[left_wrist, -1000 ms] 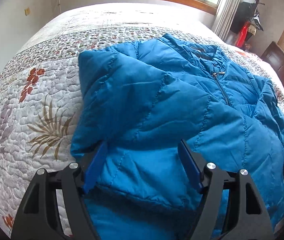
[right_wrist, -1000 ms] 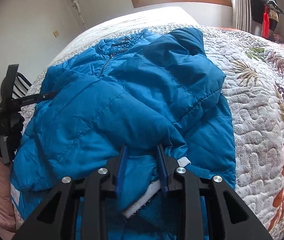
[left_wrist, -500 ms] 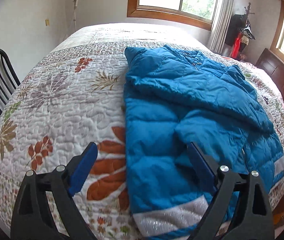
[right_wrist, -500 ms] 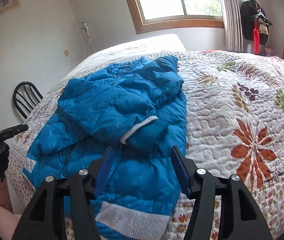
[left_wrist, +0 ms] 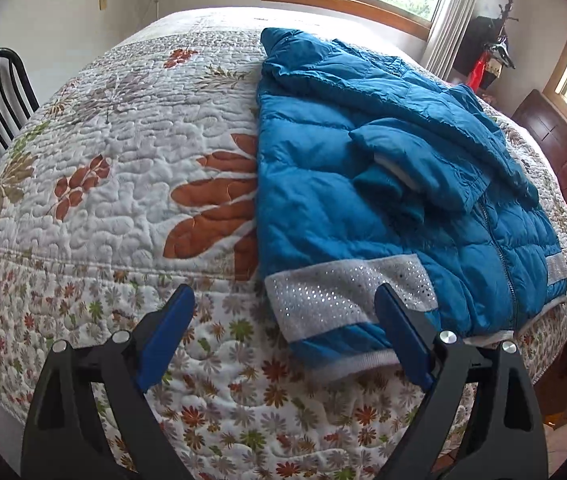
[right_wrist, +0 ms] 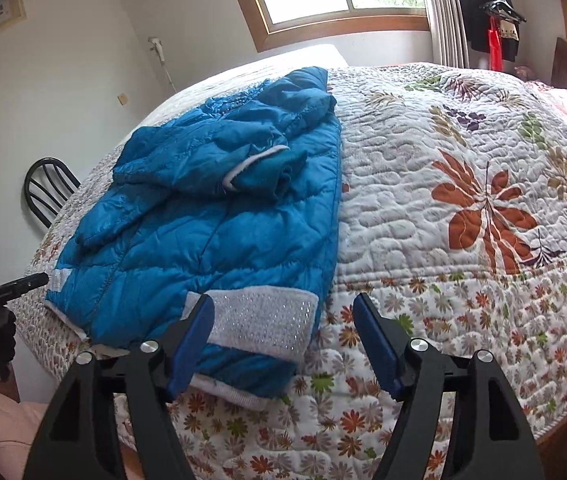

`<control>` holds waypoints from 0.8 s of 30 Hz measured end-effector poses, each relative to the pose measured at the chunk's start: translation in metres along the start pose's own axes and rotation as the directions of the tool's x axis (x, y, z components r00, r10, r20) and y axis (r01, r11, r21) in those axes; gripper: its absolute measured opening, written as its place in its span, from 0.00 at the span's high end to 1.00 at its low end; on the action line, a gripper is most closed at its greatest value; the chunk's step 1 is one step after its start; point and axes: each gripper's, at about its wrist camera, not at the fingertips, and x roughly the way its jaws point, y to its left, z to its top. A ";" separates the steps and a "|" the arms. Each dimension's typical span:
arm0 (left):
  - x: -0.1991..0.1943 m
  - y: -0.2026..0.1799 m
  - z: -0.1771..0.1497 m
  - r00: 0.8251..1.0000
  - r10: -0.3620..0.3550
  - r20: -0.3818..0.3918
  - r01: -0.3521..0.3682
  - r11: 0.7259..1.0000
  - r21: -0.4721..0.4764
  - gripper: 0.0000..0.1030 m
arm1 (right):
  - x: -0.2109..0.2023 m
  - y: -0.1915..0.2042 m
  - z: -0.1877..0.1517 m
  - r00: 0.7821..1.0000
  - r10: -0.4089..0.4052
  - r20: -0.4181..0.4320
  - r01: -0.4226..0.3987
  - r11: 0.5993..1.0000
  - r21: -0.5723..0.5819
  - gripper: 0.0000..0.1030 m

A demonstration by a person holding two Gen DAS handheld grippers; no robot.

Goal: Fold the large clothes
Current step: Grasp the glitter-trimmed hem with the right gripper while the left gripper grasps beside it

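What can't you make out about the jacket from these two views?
- Jacket back: both views, pressed against the quilt.
- Zipper top: left view, under the folded sleeves.
- Hem: left view, part behind the left claw finger; right view, part behind the right claw finger.

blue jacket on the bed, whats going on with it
A person with a handheld gripper in each hand is folding a blue puffer jacket on a floral quilted bed. Both sleeves are already folded in across the front, and the jacket lies flat near the bed's edge. The left gripper and right gripper are both open, hovering by the silver hem band, holding nothing.
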 end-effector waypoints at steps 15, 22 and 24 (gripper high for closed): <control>0.019 -0.007 -0.013 0.997 -0.064 -0.035 0.063 0.998 -0.015 0.12 | 0.019 0.004 -0.015 0.997 0.068 -0.045 -0.067 0.997 0.035 0.29; 0.020 -0.014 -0.016 0.992 -0.125 -0.034 0.124 0.992 -0.035 0.33 | 0.026 0.015 -0.014 0.994 0.087 -0.062 -0.087 0.996 0.001 0.54; 0.019 -0.016 -0.016 0.989 -0.146 -0.030 0.145 0.989 -0.041 0.43 | 0.026 0.014 -0.013 0.993 0.097 -0.063 -0.097 0.995 0.009 0.61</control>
